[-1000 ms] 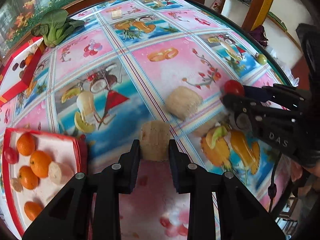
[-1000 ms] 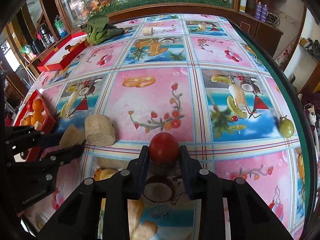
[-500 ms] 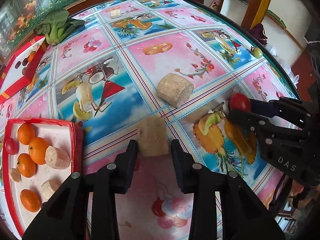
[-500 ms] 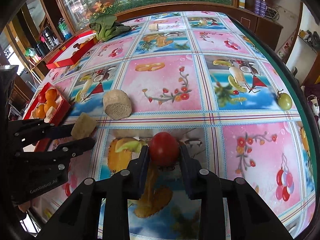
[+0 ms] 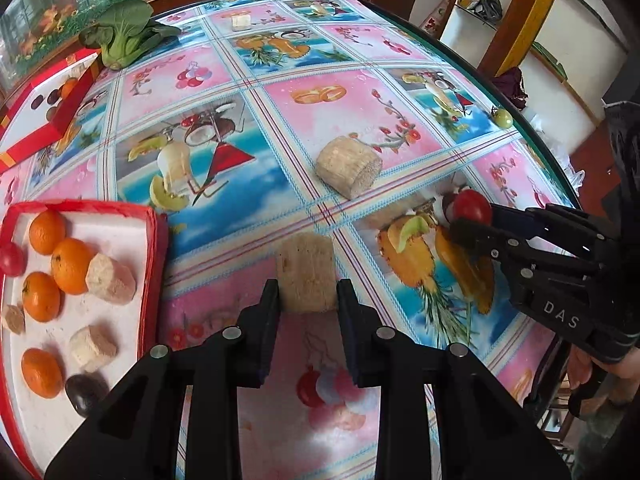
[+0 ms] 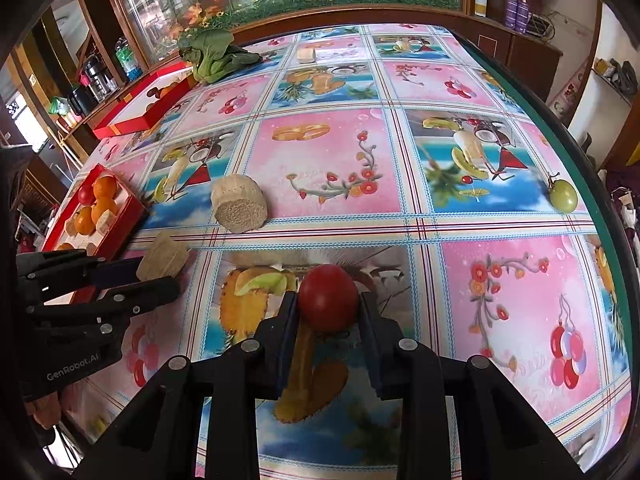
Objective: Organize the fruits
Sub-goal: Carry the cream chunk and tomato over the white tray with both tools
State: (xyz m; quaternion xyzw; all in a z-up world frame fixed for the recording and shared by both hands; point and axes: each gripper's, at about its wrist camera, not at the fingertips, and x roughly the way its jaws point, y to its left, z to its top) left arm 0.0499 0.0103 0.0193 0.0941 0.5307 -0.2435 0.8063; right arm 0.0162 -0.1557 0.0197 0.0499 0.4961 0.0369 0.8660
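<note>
My left gripper [image 5: 307, 294] has a beige cut chunk [image 5: 306, 276] between its pads, and the jaws are closing on it. It hangs over the tablecloth just right of the red tray [image 5: 158, 248], which holds oranges, beige chunks, a red tomato and a dark fruit. My right gripper [image 6: 328, 310] is shut on a red tomato [image 6: 328, 292] over the pineapple print. In the left wrist view that gripper [image 5: 460, 222] and the tomato [image 5: 472, 206] are at the right. A second, bigger beige chunk [image 5: 348, 166] lies on the table between them.
A green tomato [image 6: 563, 195] sits near the table's right edge. A bok choy [image 5: 124, 40] and a second red box [image 5: 76, 96] with dark fruit are at the far left. A small pale piece [image 6: 306, 55] lies far back. A hand holds each gripper.
The right gripper has carried the red tomato nearer, from beside the bigger chunk to over the pineapple print. The left gripper keeps the beige chunk between its fingers and has hardly moved.
</note>
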